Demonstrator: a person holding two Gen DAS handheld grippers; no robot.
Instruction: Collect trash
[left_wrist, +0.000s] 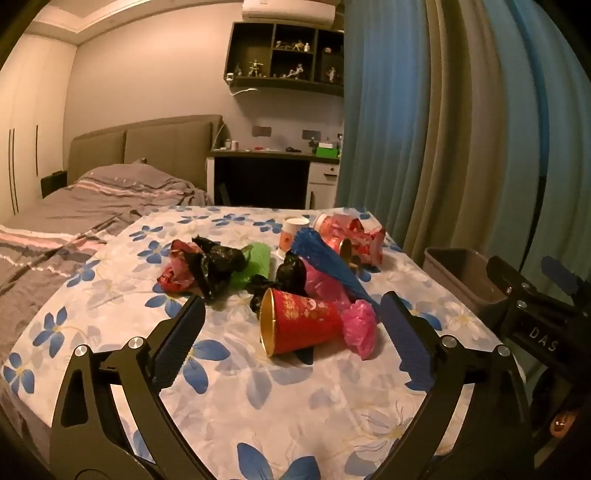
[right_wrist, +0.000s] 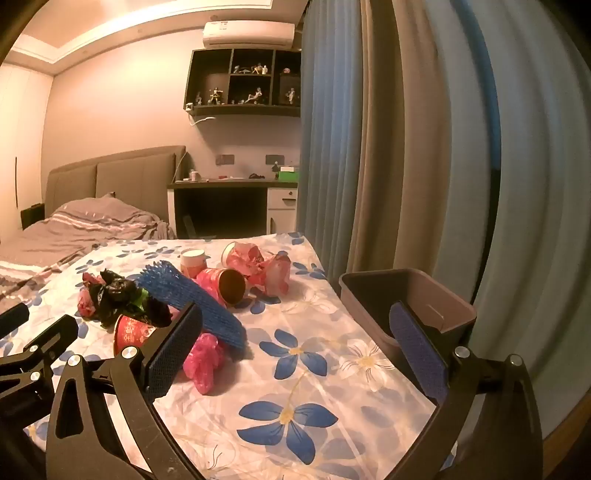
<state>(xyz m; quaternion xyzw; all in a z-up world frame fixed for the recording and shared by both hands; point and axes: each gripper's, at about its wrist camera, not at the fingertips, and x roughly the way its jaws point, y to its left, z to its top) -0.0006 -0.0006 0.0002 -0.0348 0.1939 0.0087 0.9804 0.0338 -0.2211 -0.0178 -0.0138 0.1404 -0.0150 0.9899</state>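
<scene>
Trash lies heaped on a table under a blue-flowered cloth (left_wrist: 229, 376). A red paper cup (left_wrist: 301, 319) lies on its side nearest me, a pink plastic bag (left_wrist: 360, 325) beside it. Behind them are black bags (left_wrist: 218, 264), a green wrapper (left_wrist: 253, 264), a blue foam net (left_wrist: 328, 258), a white cup (left_wrist: 293, 230) and red wrappers (left_wrist: 354, 230). My left gripper (left_wrist: 291, 332) is open, its fingers on either side of the red cup without touching it. My right gripper (right_wrist: 295, 332) is open over bare cloth, nothing between its fingers. A grey bin (right_wrist: 410, 299) stands at the table's right edge.
A bed with a grey cover (left_wrist: 96, 206) lies beyond the table on the left. Blue and beige curtains (left_wrist: 424, 129) hang close behind the bin. A desk (left_wrist: 273, 158) and a wall shelf (left_wrist: 288, 55) stand at the far wall. The right gripper's body (left_wrist: 535, 317) shows at right in the left wrist view.
</scene>
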